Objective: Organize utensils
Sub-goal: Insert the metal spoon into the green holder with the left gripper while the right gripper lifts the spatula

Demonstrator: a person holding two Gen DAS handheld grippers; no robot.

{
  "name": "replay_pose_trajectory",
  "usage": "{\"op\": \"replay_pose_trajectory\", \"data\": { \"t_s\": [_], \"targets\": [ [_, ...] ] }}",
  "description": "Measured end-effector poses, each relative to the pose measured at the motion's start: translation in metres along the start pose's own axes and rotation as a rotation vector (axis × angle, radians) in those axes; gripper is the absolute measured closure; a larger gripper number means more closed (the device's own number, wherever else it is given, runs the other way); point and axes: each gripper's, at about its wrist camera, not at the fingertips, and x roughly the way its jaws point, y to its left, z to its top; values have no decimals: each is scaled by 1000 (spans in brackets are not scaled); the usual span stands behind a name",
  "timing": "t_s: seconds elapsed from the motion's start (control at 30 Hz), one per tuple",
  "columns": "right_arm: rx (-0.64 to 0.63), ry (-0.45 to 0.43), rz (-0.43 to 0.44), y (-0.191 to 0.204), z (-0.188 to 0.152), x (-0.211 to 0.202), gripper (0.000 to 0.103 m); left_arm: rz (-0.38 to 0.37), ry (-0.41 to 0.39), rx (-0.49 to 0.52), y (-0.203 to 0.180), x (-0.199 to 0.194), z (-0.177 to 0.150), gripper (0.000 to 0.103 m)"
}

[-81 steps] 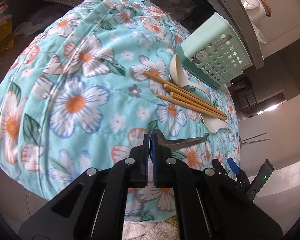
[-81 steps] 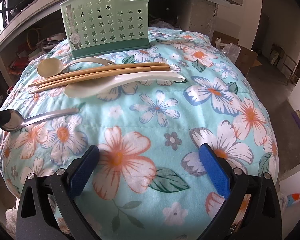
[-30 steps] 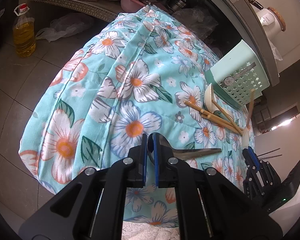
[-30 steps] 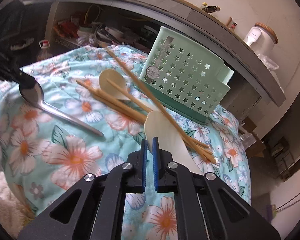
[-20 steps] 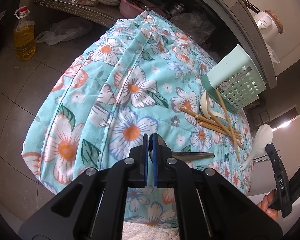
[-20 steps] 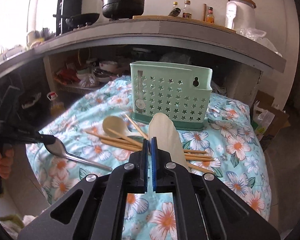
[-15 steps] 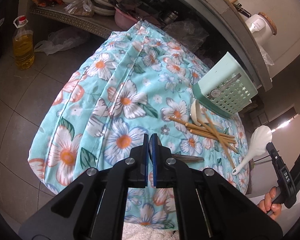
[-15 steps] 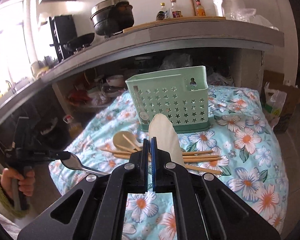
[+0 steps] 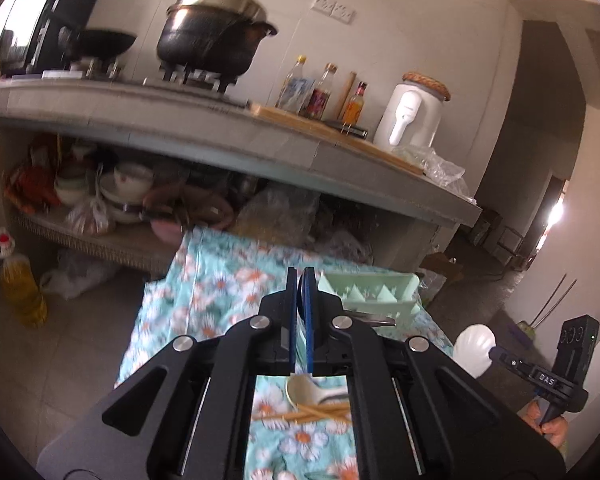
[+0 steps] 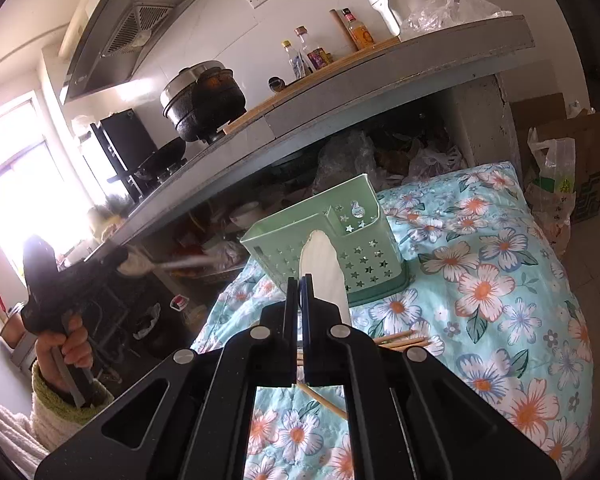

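My left gripper (image 9: pixel 299 280) is shut on a metal spoon (image 9: pixel 374 321) and holds it in the air, level with the rim of the mint green utensil basket (image 9: pixel 364 292). My right gripper (image 10: pixel 299 286) is shut on a white plastic spoon (image 10: pixel 325 268), its bowl raised in front of the basket (image 10: pixel 340 236). The white spoon also shows in the left wrist view (image 9: pixel 474 350), held at the right. A cream spoon (image 9: pixel 308 390) and wooden chopsticks (image 9: pixel 312 412) lie on the floral cloth (image 9: pixel 220 288). The left gripper shows blurred in the right wrist view (image 10: pixel 60 284).
A grey kitchen counter (image 10: pixel 340 92) with a black pot (image 10: pixel 204 98), bottles and a white kettle (image 9: pixel 412 116) runs behind the table. Dishes and bags fill the shelf under it. An oil bottle (image 9: pixel 18 280) stands on the floor at left. Cardboard boxes (image 10: pixel 560 152) stand at right.
Both grippers have risen high above the cloth with their spoons and tilted up toward the counter. The right gripper went from open to shut on the white spoon.
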Motion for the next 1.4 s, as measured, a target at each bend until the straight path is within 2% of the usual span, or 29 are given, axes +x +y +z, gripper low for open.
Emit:
{"op": "replay_pose_trajectory", "data": {
  "t_s": [0.1,0.27,0.37,0.53,0.63,0.8,0.93,1.0,1.1,1.23,1.3,1.4],
  "targets": [
    [-3,3,1,0,1,2,101,65,-76,158,-31,17,24,101],
    [10,9,-8,-5,2,5,101,195,-106,404,-75,53,34,101],
    [14,18,-19,-9,2,6,101,226,-74,535,-95,70,27,101],
    [23,39,-24,-15,1,12,101,274,-13,658,-115,90,17,101],
    [35,56,-15,-18,0,16,101,297,39,697,-119,105,11,101],
    [37,65,-11,-19,-1,18,101,267,125,664,-119,130,10,99],
    [43,61,-16,-21,0,17,101,179,145,538,-112,140,18,97],
    [45,58,-22,-22,0,16,101,113,144,446,-105,142,24,88],
    [48,50,-28,-24,1,13,101,63,131,351,-96,142,28,82],
    [61,20,4,-29,10,7,101,28,119,255,-83,132,26,71],
    [66,-1,39,-30,20,5,101,14,112,222,-77,123,22,63],
    [60,-45,105,-29,40,2,101,11,110,193,-66,107,8,57]
  ]
}}
